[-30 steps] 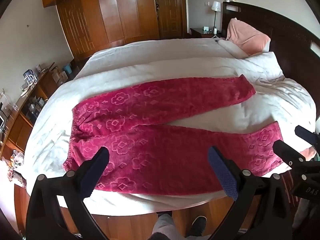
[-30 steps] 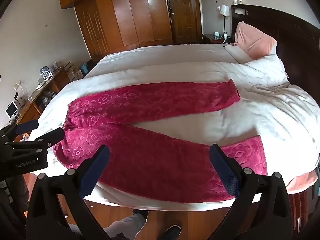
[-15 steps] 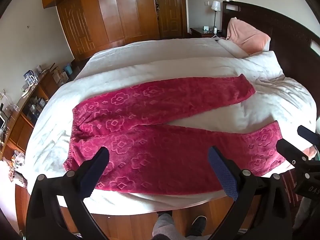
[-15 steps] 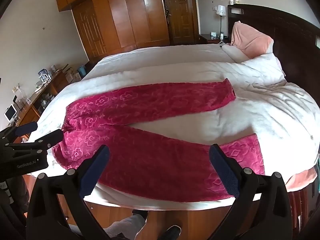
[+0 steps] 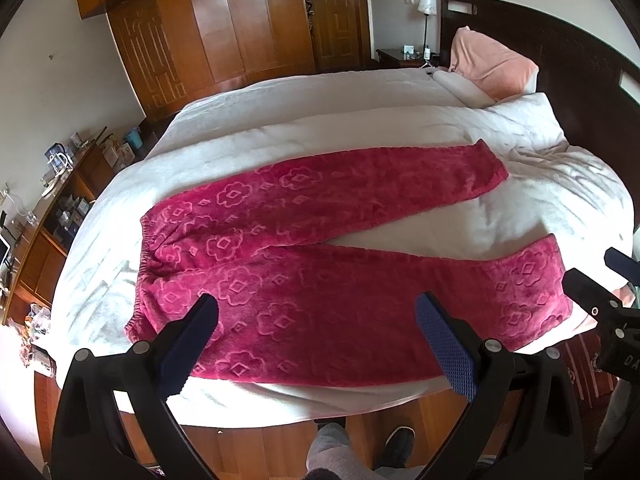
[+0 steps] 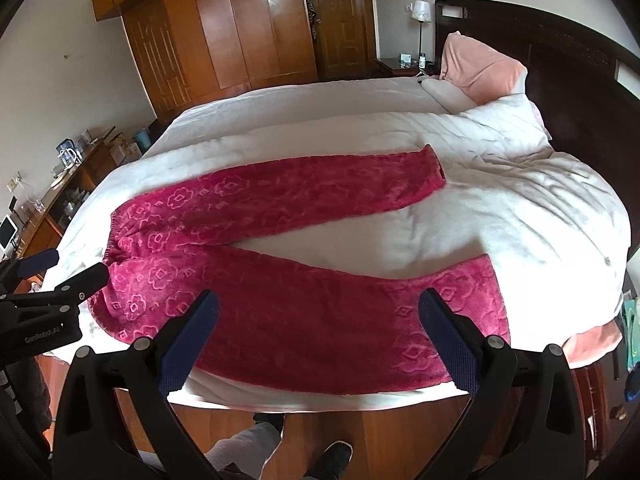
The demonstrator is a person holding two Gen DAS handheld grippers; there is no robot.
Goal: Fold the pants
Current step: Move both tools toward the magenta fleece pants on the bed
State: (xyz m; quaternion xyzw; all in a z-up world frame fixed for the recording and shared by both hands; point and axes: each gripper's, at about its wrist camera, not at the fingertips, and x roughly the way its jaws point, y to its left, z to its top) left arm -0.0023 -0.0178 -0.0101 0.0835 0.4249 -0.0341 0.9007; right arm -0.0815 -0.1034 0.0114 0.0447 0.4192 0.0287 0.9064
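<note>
1. Pants (image 5: pixel 320 280): magenta fleece with an embossed flower pattern, lying flat and unfolded on the near part of the bed. Waistband to the left, both legs running to the right and spread in a V, with white cover showing between them. The near leg lies along the near edge of the bed.
2. Bed (image 5: pixel 360 120): large, covered by a white quilt that is wrinkled on the right side; dark headboard (image 5: pixel 560 64) at right.
3. Pillow (image 5: pixel 492 68): pink, leaning against the headboard.
4. Left hand-held gripper (image 5: pixel 316 340): jaws spread wide, blue-padded fingers (image 5: pixel 188 344) empty, held above the near edge of the bed over the waist end of the near leg, apart from the cloth.
5. Right hand-held gripper (image 6: pixel 318 340): jaws likewise spread wide and empty, held over the near leg toward the cuff end; not touching the pants.
6. Wardrobe (image 6: pixel 224 32): brown wood, along the far wall.
7. Lamp (image 6: pixel 420 12): white shade, on the nightstand beside the headboard.
8. Low cabinet (image 5: pixel 60 208): at left, cluttered with small items too small to tell.
9. Person: grey trouser leg and dark shoe (image 6: pixel 334 454) on the wooden floor below.
</note>
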